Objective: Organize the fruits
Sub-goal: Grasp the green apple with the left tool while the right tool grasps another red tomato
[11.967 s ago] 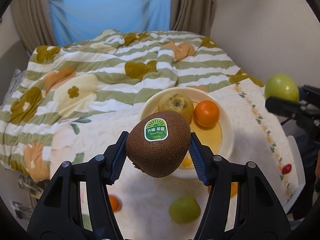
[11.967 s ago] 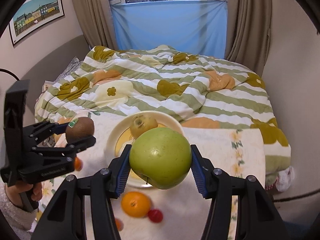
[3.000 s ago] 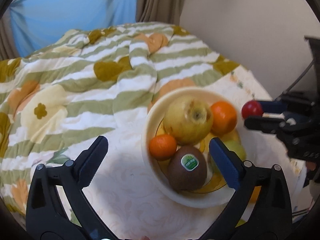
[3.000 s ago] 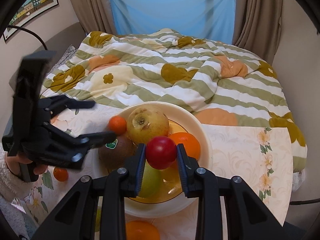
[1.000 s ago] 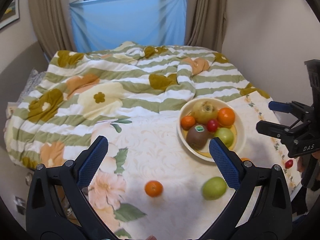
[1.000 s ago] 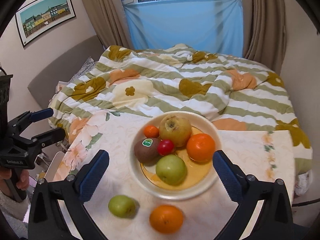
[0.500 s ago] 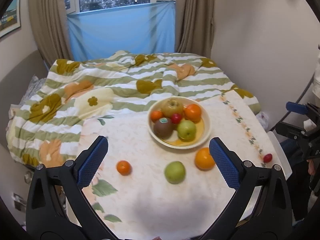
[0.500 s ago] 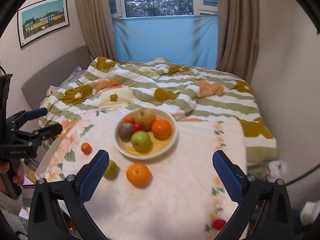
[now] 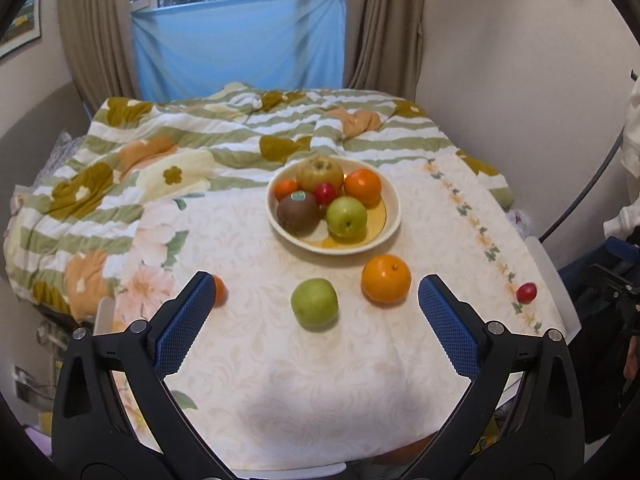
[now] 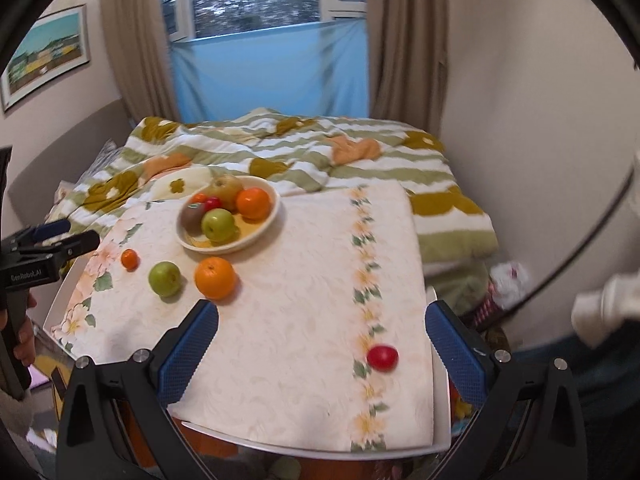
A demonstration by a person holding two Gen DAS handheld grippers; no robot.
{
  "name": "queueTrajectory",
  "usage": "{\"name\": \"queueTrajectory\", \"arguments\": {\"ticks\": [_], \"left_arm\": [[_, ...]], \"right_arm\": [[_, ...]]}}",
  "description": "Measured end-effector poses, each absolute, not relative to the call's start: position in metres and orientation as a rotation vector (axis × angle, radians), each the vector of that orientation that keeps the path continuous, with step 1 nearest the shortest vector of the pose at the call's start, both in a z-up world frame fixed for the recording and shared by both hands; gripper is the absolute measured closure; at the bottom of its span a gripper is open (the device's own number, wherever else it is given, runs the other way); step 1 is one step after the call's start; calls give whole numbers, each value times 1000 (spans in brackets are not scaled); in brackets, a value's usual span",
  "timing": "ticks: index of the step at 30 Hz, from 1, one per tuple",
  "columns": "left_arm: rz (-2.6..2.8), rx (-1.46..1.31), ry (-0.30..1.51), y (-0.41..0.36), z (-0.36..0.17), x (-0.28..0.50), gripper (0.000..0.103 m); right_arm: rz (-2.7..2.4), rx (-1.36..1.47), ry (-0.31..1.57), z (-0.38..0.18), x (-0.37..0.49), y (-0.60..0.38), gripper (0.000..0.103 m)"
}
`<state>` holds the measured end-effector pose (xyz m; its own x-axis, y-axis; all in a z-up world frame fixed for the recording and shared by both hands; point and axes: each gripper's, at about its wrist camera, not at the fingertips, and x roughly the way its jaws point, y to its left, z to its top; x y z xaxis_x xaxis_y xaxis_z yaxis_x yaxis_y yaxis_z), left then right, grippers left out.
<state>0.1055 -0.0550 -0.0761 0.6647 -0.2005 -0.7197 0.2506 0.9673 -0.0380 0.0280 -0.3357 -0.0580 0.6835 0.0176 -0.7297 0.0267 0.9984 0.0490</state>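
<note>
A cream bowl on the table holds a kiwi, a green apple, an orange, a small red fruit, a small orange and a brownish pear. It also shows in the right wrist view. Loose on the cloth lie a green apple, an orange, a small orange and a red fruit. My left gripper is open and empty, held back above the table's near edge. My right gripper is open and empty, with the red fruit between its fingers' line.
The table wears a white floral cloth. A bed with a green striped quilt lies behind it. A wall stands at the right. The left gripper shows at the left edge of the right wrist view.
Both grippers, empty since releasing their fruit into the bowl, have pulled back farther from the table. The bowl and loose fruits look smaller and have not moved.
</note>
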Motion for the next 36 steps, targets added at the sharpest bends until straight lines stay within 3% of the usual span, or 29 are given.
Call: {"name": "queueTrajectory", "arguments": {"ticks": [13,21,23,27,34,36], "left_arm": [[-283,90,952,-58,-165,153,0],[-308,80,1007,-60,-190,177,0],[-307,55,1028,-59,-193,182,7],[-308,42,1048,-61,-199,190,8],[-334,56,1098,-64,-212,194,41],[-349,58,1099,-66,-213,193,44]], "right_arm": [[-148,206,946,-140,31,-352,0],[-194,221,991,-166,36,-357,0],[-203,226,996,-169,38,-359,0],[-213,236,1007,-173,43,-360,0],[-237,218,1008,-179,51,-361,0],[-248,219,1008,-180,54,-363,5]]}}
